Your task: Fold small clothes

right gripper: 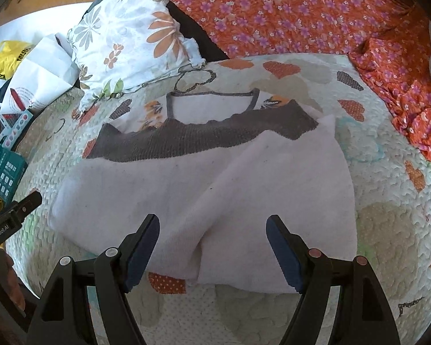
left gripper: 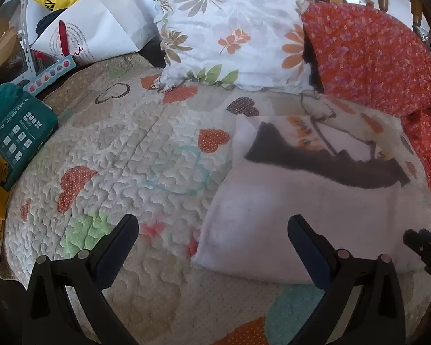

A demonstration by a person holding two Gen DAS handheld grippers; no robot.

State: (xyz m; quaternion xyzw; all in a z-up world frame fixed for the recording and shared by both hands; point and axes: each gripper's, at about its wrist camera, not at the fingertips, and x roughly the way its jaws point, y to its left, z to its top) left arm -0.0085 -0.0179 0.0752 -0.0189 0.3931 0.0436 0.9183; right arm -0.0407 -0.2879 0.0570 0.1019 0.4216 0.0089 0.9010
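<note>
White top [right gripper: 204, 178] w/ a grey band lies partly folded on the quilted bed [right gripper: 388, 178], near a floral pillow [right gripper: 129, 37]. Left claw [left gripper: 212, 238] and right claw [right gripper: 212, 238] both hang wide open above it, gripping nothing.

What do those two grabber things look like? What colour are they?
Each hand-held gripper, left and right, is black plastic with two long fingers. The fingers wear dark blue pads inside, and round silver or coppery pins sit on the joints. Seen from the right wrist, the left one's side carries white "GenRobot.AI" lettering. No cables show.
</note>
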